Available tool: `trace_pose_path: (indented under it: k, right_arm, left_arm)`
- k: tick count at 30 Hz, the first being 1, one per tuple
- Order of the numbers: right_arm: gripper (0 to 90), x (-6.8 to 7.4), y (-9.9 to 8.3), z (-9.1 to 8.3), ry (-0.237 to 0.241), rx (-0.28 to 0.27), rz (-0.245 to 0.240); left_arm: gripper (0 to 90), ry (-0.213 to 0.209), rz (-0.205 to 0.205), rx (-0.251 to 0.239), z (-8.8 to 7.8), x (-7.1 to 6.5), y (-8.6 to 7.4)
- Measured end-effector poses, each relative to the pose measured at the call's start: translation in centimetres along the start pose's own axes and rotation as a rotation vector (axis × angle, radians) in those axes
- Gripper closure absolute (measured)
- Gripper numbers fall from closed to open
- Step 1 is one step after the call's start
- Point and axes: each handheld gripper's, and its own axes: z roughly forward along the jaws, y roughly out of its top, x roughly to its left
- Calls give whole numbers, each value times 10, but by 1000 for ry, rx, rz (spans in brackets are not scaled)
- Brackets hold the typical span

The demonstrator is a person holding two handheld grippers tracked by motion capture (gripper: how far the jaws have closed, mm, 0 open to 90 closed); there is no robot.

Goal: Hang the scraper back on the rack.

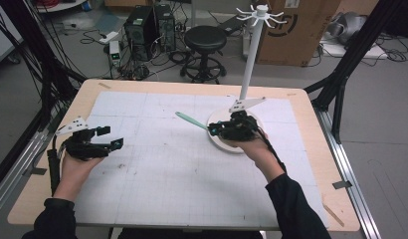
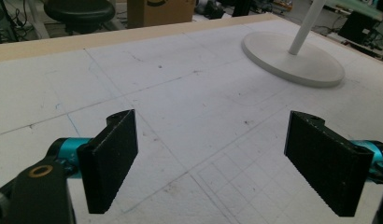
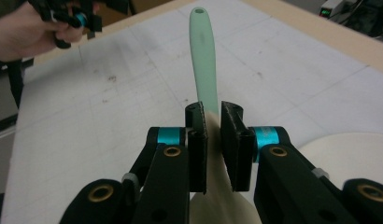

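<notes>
I had the right gripper (image 3: 213, 140) clenched on the wide cream blade of a spatula (image 3: 203, 56), its mint handle running straight out ahead, away from the jaws. From the high view the spatula (image 1: 191, 121) pointed leftward over the desk (image 1: 157, 164), just beside the round base of the hook stand (image 1: 251, 55), whose hooks sat high above. The left gripper (image 2: 213, 158) hung released, well apart. My right gripper view revealed the hole at the handle's end; the high view gave the hooks.

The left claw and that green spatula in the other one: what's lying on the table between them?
Nothing: in the high view, bare white gridded mat lies between the left claw and the green spatula.
</notes>
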Motion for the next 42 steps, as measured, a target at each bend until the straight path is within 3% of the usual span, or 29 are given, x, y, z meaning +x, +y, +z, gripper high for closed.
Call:
trace_pose_path:
  k: [1, 9, 10, 11, 16, 17, 18, 21, 22, 24, 25, 32, 42]
  right_arm:
    - [814, 0, 0, 0, 0, 0, 0]
    - [814, -6, 10, -78, -58, -79, 29]
    - [814, -6, 10, -78, -58, -79, 29]
    - [814, -7, 14, -99, -79, -93, 26]
    - [814, -8, 22, -142, -122, -111, 21]
    - [814, -8, 22, -142, -122, -111, 21]
    - [814, -8, 25, -162, -139, -126, 21]
    - [814, -8, 28, -176, -155, -140, 17]
    - [814, -7, 32, -193, -164, -157, 20]
    - [814, -6, 33, -198, -171, -161, 18]
    - [814, -5, 38, -212, -192, -168, 11]
    - [814, 0, 52, -245, -227, -200, 2]
    - [814, 4, 67, -268, -242, -227, -8]
  left_arm:
    - [181, -1, 0, 2, 0, 0, 0]
    - [181, 0, 1, 3, 1, 0, 0]
    - [181, 0, -2, 1, 2, 0, 0]
    - [182, -3, -3, 2, 2, 0, 0]
    - [182, -3, -1, 6, 2, 0, 0]
    - [182, -3, 0, 6, 2, 0, -1]
    - [182, -1, 4, 8, 3, 0, -1]
    - [182, -3, 1, 9, 3, 0, -1]
    - [182, -3, 3, 11, 3, 0, -1]
    - [182, -2, 1, 11, 3, 0, -1]
    - [182, -3, 1, 12, 3, 0, -1]
    - [181, -3, -1, 13, 4, 0, -1]
    - [182, -7, -3, 15, 4, 0, -1]
